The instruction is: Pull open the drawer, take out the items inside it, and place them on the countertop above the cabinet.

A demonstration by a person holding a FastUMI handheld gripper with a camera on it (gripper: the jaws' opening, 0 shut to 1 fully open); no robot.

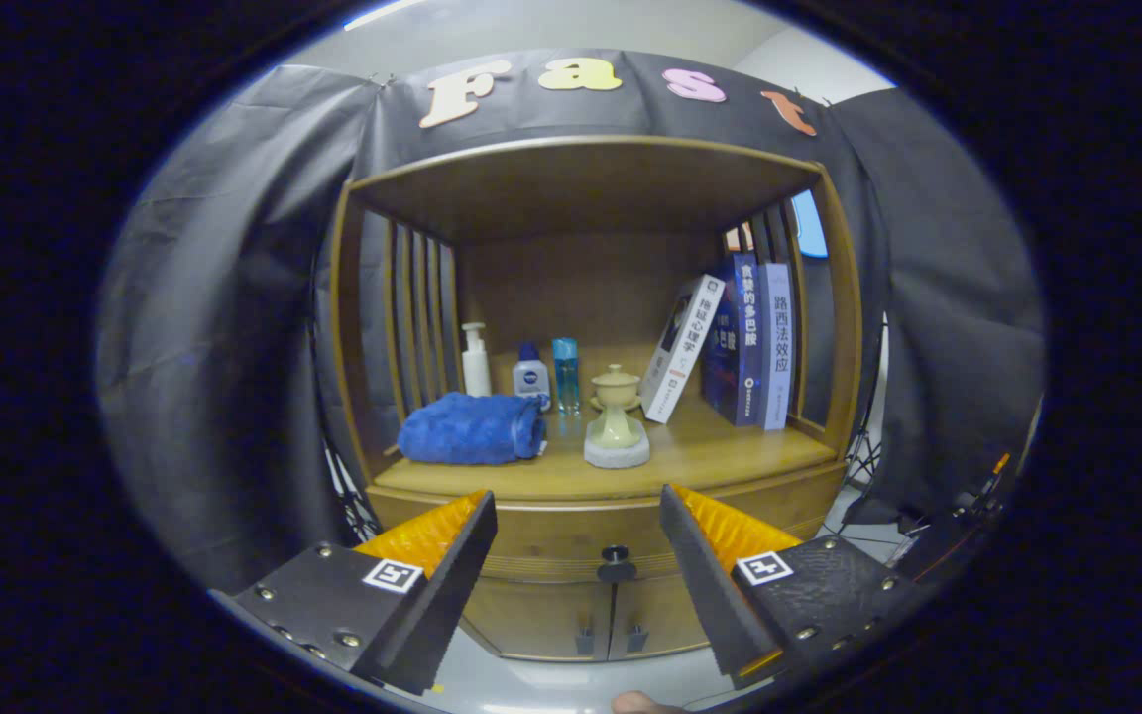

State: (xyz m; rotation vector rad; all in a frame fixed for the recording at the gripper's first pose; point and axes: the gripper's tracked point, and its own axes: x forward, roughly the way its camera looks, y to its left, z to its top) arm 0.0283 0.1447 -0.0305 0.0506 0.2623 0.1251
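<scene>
A wooden cabinet (591,188) stands ahead of me. Its drawer front (551,540) runs below the countertop (720,451) and looks closed, with a small dark knob (617,562) at its middle. My gripper (578,516) is open, held apart from the cabinet, and the knob sits between and just beyond the fingertips. Nothing is held between the fingers. What lies inside the drawer is hidden.
On the countertop lie a folded blue towel (472,428), a white pump bottle (475,360), a small blue-capped bottle (530,375), a slim blue bottle (565,374), a pale lidded cup on a round stand (617,416) and leaning books (730,342). Two cabinet doors (611,620) sit under the drawer.
</scene>
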